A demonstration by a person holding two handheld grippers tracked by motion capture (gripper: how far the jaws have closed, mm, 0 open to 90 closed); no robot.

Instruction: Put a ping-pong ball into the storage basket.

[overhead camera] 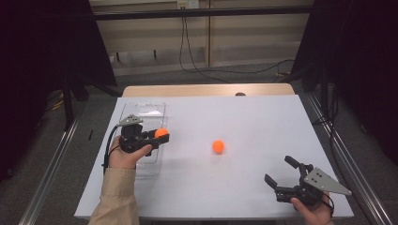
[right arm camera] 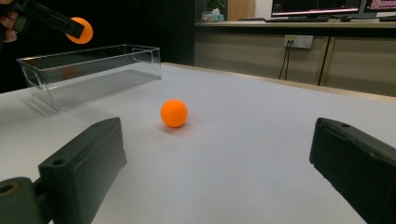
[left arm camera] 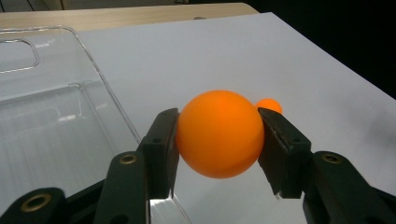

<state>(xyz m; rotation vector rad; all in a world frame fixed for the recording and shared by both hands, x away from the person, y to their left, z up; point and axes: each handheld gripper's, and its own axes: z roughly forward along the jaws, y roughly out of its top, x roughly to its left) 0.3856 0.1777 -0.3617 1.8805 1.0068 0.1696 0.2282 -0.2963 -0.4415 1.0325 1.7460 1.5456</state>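
Nearest the person's edge of the table (overhead camera: pixel 244 122), well to the near right of the loose ball (overhead camera: pixel 218 146), the right gripper (overhead camera: pixel 280 173) sits low in the right hand (overhead camera: pixel 313 210) with its jaws spread wide and nothing between them. In the right gripper view the two black jaws stand far apart at the bottom corners, and the loose ball lies on the white tabletop beyond them, between their lines but well clear of both. That ball rests alone near the middle of the table. To the left of it, and a little farther from the person than the right gripper, the left hand (overhead camera: pixel 126 154) holds the left gripper (overhead camera: pixel 161 136), whose jaws are clamped on a second orange ball, the held ball (left arm camera: pixel 219 133). In the left gripper view the pads press on both sides of this ball, and the loose ball peeps out just behind the far jaw. The held ball hangs above the right edge of the clear box (overhead camera: pixel 141 112), which lies left of the loose ball and stretches away from the person. In the right gripper view the held ball is raised well above the box's rim, off the table. Beyond the loose ball the white top ends at a bare wooden strip (overhead camera: pixel 206 90), and past that runs the floor with a dark cable (overhead camera: pixel 197 65) trailing along the wall.
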